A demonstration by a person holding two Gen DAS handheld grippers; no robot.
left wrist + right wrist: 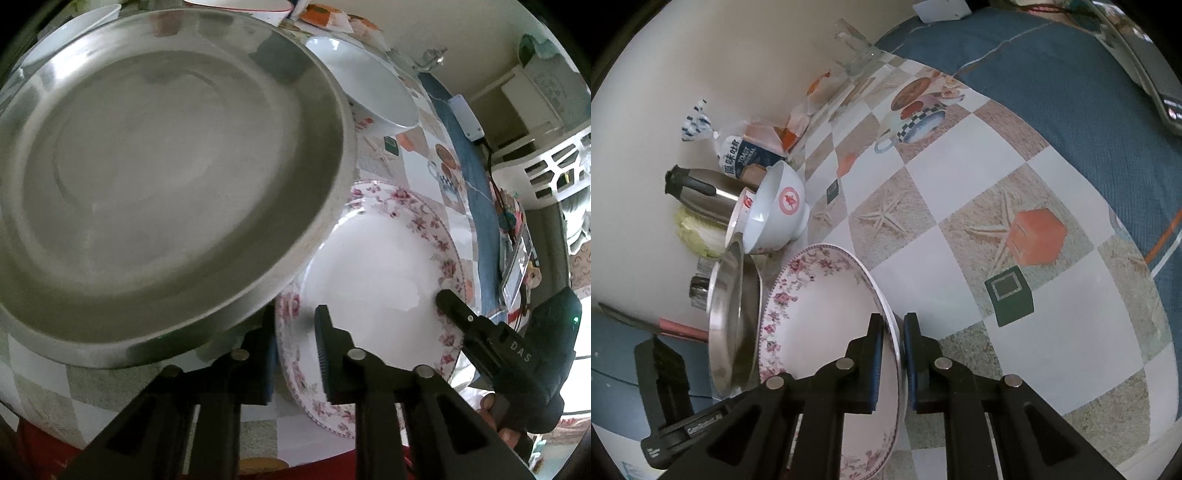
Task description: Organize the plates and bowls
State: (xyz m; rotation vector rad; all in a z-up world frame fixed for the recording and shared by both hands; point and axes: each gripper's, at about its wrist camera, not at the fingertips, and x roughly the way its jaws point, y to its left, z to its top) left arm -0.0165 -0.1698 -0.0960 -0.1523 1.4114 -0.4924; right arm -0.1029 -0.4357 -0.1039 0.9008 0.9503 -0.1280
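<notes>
My right gripper (894, 332) is shut on the rim of a white plate with pink flowers (827, 317) and holds it tilted above the table. The same floral plate (373, 273) shows in the left wrist view, with the right gripper (454, 306) at its right rim. My left gripper (295, 321) has its jaws apart around the floral plate's near rim; a large steel plate (166, 177) fills the view at left, its rim at the left finger. The steel plate (727, 317) stands beside the floral plate in the right wrist view.
A white bowl with a red emblem (775, 210) lies tilted past the plates, next to a steel kettle (698, 192), a toast bag (746, 155) and cabbage (698, 232). More white dishes (369, 85) sit at the back. The checkered tablecloth (960, 221) meets a blue cloth (1052, 74).
</notes>
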